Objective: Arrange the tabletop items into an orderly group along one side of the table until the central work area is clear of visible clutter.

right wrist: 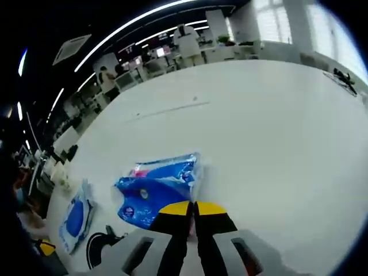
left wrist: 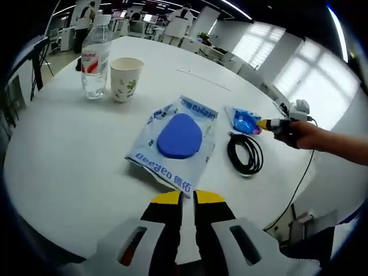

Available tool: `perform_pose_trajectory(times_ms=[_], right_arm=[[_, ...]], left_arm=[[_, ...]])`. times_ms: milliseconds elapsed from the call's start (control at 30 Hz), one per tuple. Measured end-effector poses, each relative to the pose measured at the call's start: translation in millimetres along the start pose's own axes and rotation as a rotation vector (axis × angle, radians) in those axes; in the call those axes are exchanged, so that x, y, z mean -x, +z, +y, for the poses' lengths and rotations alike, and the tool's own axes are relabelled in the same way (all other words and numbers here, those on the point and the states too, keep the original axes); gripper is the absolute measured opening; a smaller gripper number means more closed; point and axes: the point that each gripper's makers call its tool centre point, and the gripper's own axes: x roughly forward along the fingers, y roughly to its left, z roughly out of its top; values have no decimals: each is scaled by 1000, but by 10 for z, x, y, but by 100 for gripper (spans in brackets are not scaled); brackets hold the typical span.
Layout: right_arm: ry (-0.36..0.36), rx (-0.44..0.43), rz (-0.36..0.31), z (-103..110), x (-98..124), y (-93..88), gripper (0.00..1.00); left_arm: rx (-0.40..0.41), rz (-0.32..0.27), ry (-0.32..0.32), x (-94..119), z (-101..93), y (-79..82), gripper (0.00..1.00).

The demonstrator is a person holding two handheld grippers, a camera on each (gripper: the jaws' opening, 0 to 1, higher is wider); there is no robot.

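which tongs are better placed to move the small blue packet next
Right, probably. The right tongs are already at the edge of the small blue packet, jaws together. The left tongs sit nearer the wipes pack, with the coiled cable between them and the packet.

Clear plastic bottle [left wrist: 95, 60]; paper cup [left wrist: 125, 79]; glossy plastic wipes pack [left wrist: 174, 141]; shiny blue pouch [right wrist: 155, 188]; smooth matt table [left wrist: 63, 155].

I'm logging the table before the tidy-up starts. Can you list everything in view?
Water bottle: one, clear with red label, far left.
Paper cup: one, white, patterned, beside the bottle.
Wet-wipe pack: one, white with blue lid, centre.
Blue packet: one, at the right claw's tips.
Cable coil: one, black, right of the wipes.
Table: one, white.
Left claw: shut, yellow-tipped.
Right claw: shut, yellow-tipped.
Person's hand: one.
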Motion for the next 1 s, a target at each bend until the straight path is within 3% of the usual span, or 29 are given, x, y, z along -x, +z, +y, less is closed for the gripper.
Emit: perform_pose_trajectory(times_ms=[433, 767, 1000], right_arm=[[-8, 38, -8, -25, -26, 132, 4], [0, 78, -21, 24, 39, 130, 11], [23, 112, -24, 181, 144, 43, 14]], left_arm=[[32, -7, 31, 45, 93, -26, 4], [72, 2, 49, 49, 155, -71, 7], [94, -2, 54, 57, 171, -69, 8]])
